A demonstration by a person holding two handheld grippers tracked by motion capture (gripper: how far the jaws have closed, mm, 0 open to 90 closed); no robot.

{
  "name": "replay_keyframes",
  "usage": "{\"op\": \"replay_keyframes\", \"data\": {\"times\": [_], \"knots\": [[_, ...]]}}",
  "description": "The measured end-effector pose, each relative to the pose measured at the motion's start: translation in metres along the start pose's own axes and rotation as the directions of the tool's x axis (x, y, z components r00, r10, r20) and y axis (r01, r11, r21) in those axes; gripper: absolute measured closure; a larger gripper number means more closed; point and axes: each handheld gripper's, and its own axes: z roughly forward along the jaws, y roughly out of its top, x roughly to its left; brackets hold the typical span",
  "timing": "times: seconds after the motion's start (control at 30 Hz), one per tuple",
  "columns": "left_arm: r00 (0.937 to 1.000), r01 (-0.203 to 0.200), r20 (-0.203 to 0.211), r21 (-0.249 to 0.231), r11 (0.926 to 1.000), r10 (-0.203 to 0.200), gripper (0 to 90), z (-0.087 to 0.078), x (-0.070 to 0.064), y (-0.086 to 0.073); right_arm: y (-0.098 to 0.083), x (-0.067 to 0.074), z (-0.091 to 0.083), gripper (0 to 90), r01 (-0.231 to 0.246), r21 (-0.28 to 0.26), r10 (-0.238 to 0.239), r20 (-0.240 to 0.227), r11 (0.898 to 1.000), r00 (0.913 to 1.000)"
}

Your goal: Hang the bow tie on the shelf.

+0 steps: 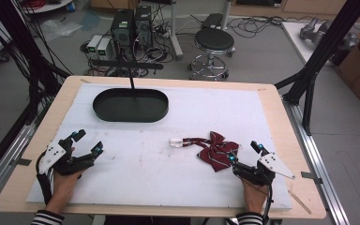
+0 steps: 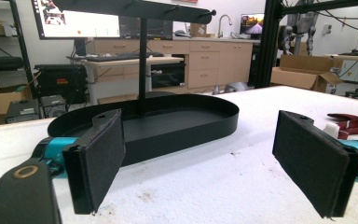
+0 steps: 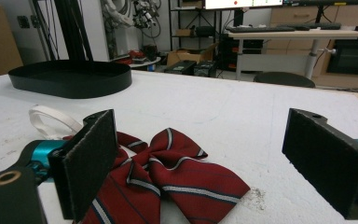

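Bow tie (image 1: 217,150) by right gripper (image 1: 244,153), L gripper (image 1: 88,142) apart, both agape

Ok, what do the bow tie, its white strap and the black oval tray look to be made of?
Bow tie: woven fabric with a slight sheen, dark red with pale stripes, soft folds at the knot. White strap: looks like flat elastic or ribbon, limp loop; exact material unclear. Black oval tray: thin rigid wall, matte black, probably painted metal, possibly plastic.
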Motion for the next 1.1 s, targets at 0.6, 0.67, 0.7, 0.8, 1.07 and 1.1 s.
{"op": "replay_keyframes", "data": {"times": [0.6,0.67,0.7,0.8,1.07,1.1], "knots": [[1.0000,0.002,-0.001,0.000,1.0000,-0.002,17.1,0.0001,0.0001,0.0000,0.0002,0.0009,0.0004,9.4,0.014,0.007,-0.014,-0.004,1.000,0.9999],[1.0000,0.005,-0.001,-0.002,1.0000,-0.005,17.1,0.0002,0.0002,0.0000,0.0003,0.0009,0.0005,9.4,0.010,0.008,-0.010,0.002,1.000,1.0000],[1.0000,0.006,0.000,-0.002,1.0000,-0.006,17.1,0.0002,0.0002,0.0000,0.0003,0.0010,0.0005,9.4,0.011,0.008,-0.011,0.002,1.000,0.9999],[1.0000,0.003,-0.001,-0.002,1.0000,-0.003,17.1,0.0001,0.0001,0.0000,0.0006,0.0015,0.0011,9.4,0.014,0.014,-0.014,0.002,1.000,0.9999],[1.0000,0.006,-0.002,-0.002,1.0000,-0.006,17.1,0.0004,0.0001,0.0000,0.0029,-0.0029,0.0017,9.5,-0.035,0.030,0.035,0.001,0.999,0.9994],[1.0000,0.006,-0.002,-0.003,1.0000,-0.006,17.1,0.0004,0.0001,0.0000,0.0043,-0.0033,0.0015,9.5,-0.033,0.031,0.033,-0.002,0.999,0.9994]]}}
